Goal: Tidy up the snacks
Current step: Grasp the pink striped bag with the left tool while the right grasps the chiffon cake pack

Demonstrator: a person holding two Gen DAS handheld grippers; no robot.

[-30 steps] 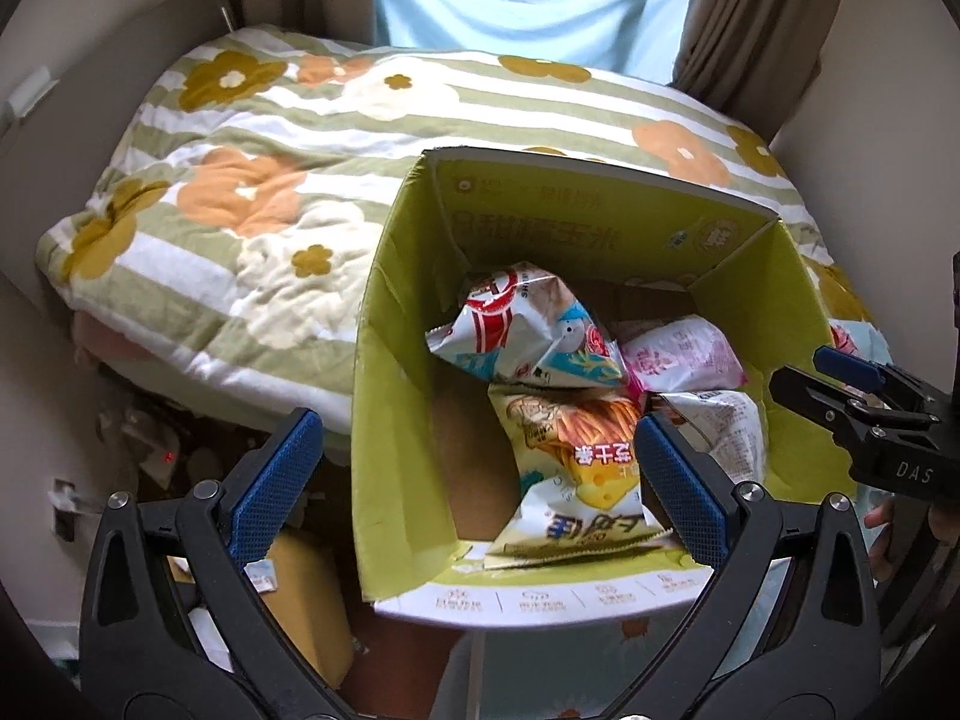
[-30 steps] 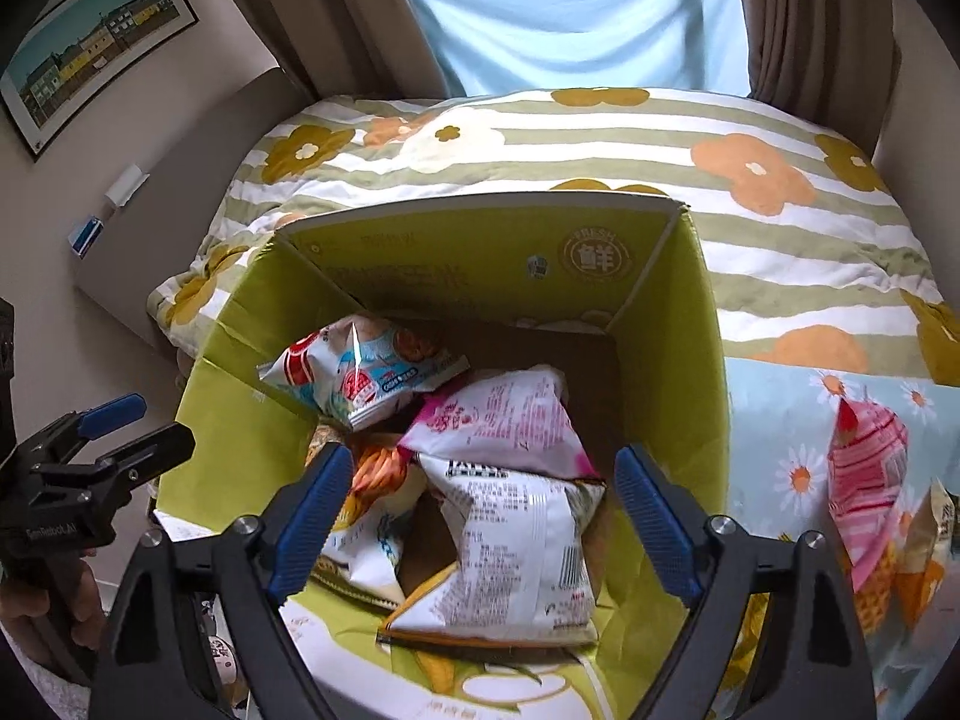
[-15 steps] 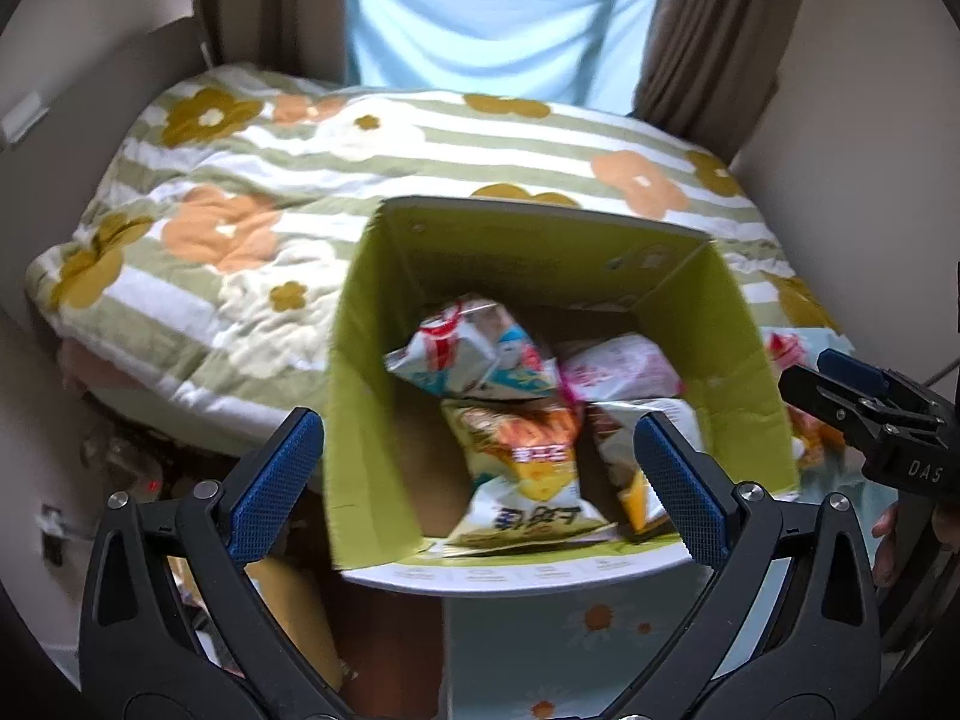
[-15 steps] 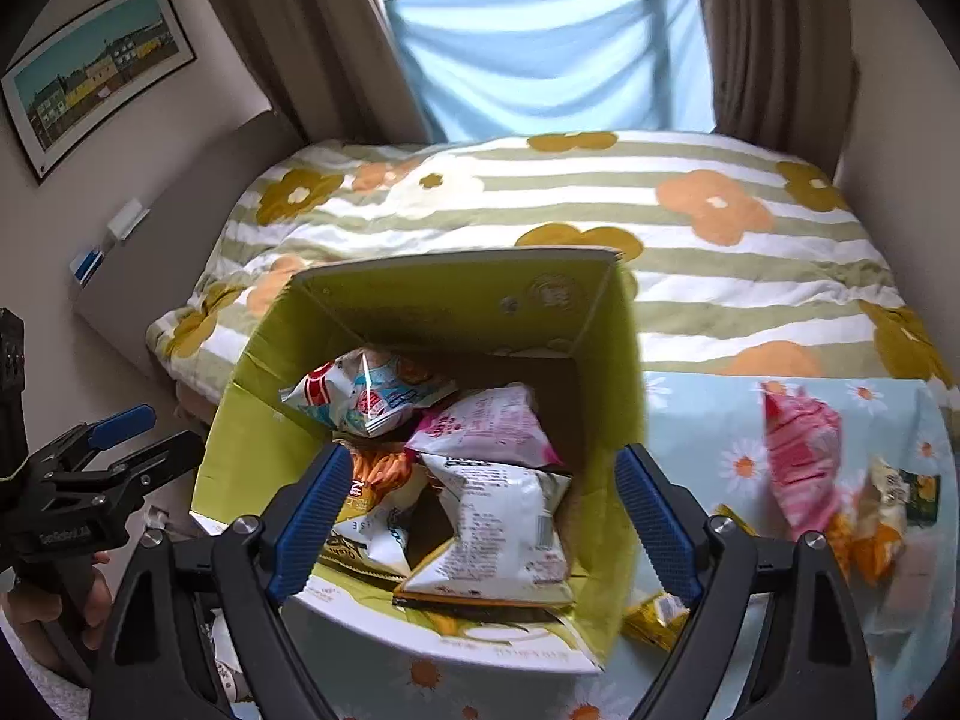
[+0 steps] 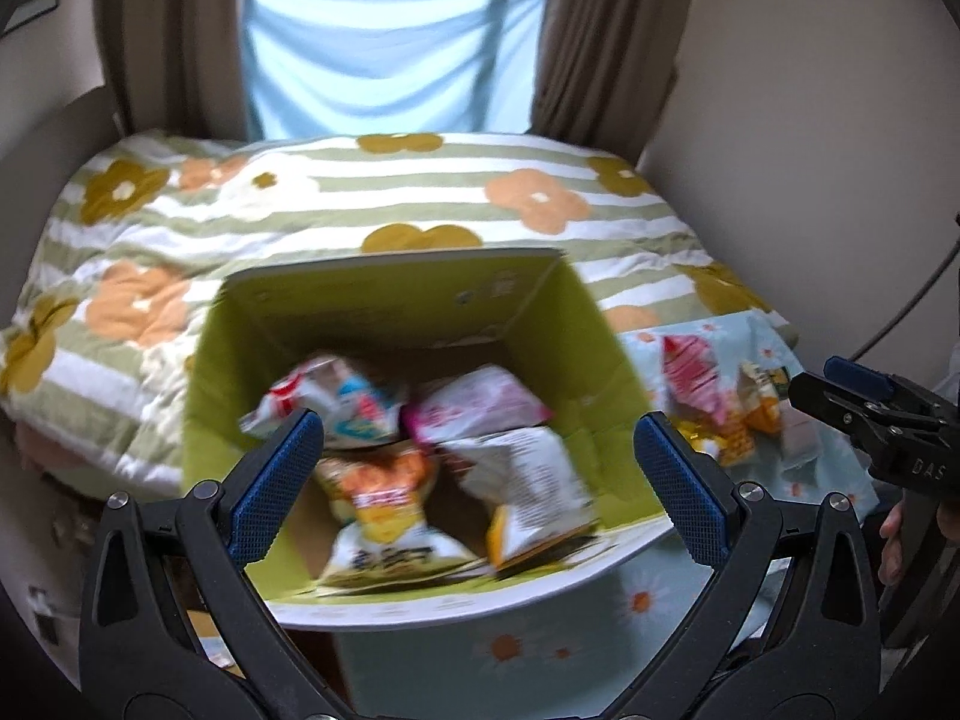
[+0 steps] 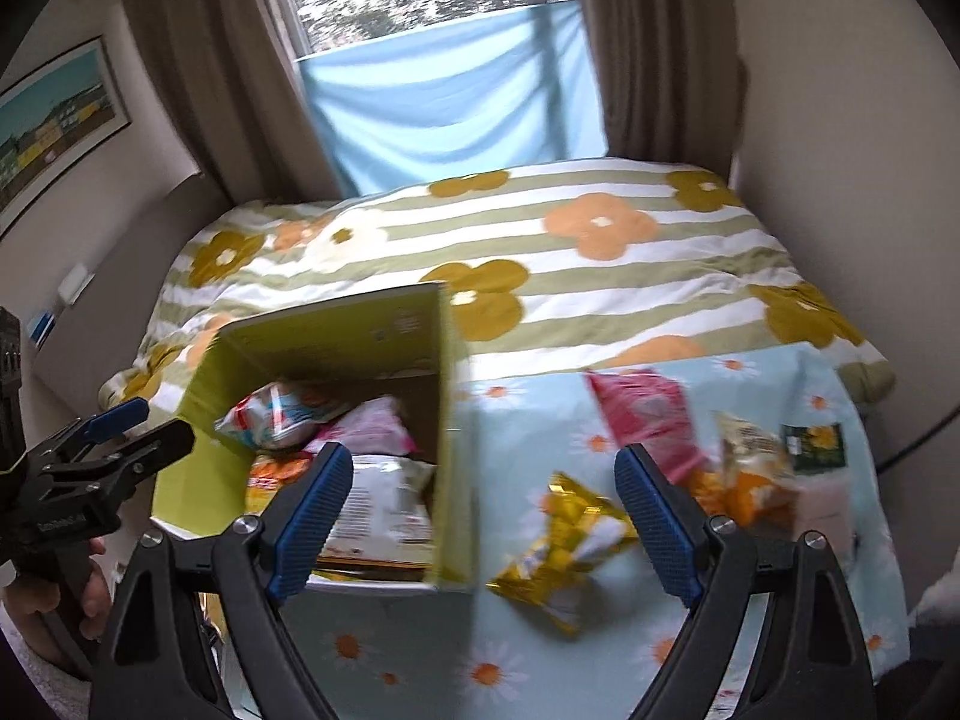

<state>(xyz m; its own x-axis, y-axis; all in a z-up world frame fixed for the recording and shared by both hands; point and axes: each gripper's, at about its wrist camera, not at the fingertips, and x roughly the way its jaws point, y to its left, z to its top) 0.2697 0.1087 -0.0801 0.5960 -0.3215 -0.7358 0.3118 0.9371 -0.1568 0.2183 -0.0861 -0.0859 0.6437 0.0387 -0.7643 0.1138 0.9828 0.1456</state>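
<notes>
A green cardboard box (image 5: 384,312) (image 6: 336,336) stands open on a table with a daisy cloth (image 6: 528,648). It holds several snack bags, among them an orange one (image 5: 384,492) and a white one (image 5: 528,480) (image 6: 384,504). My left gripper (image 5: 480,480) is open and empty, held back above the box's near edge. My right gripper (image 6: 480,516) is open and empty, over the box's right wall. Loose on the cloth lie a yellow bag (image 6: 564,546), a pink bag (image 6: 648,420) (image 5: 690,372) and an orange-and-white bag (image 6: 750,468).
A bed with a striped flower quilt (image 6: 540,258) lies behind the table. A small dark green packet (image 6: 816,444) lies at the cloth's far right. Curtains and a window with blue fabric (image 5: 390,54) stand at the back; walls close in on both sides.
Both grippers have pulled back and up from the box. The right view has swung right, so the loose bags on the cloth show. Both stay open.
</notes>
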